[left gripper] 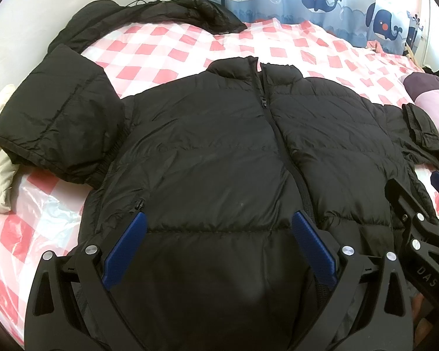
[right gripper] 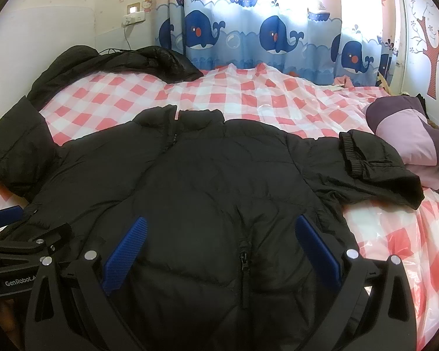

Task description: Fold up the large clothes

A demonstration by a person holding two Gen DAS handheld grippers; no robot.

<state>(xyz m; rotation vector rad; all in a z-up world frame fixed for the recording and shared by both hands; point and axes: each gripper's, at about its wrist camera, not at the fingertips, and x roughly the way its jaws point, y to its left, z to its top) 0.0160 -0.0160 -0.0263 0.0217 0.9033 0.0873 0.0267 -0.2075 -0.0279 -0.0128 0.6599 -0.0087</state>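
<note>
The jacket (left gripper: 219, 152) is lying face up on the bed (left gripper: 166, 44), zipped closed, with its collar (left gripper: 248, 67) pointing away from you and the hem nearest to you. It is looking puffy and soft, probably light for its size, and the shell seems smooth, so it may be slipping between the fingers and springing back after a fold. You are holding both grippers over the lower part: the left gripper (left gripper: 219, 234) and the right gripper (right gripper: 222, 239) are both spread wide and grasping nothing. The left sleeve (left gripper: 58, 125) is lying bent upward beside the body, and the right sleeve (right gripper: 374, 163) is folded back on itself. I am thinking the best holds are the seams: cuff, shoulder, or hem, taking a thick pinch. Another dark garment (left gripper: 149, 11) is lying at the far edge, and a purple one (right gripper: 409, 140) to the right.
</note>
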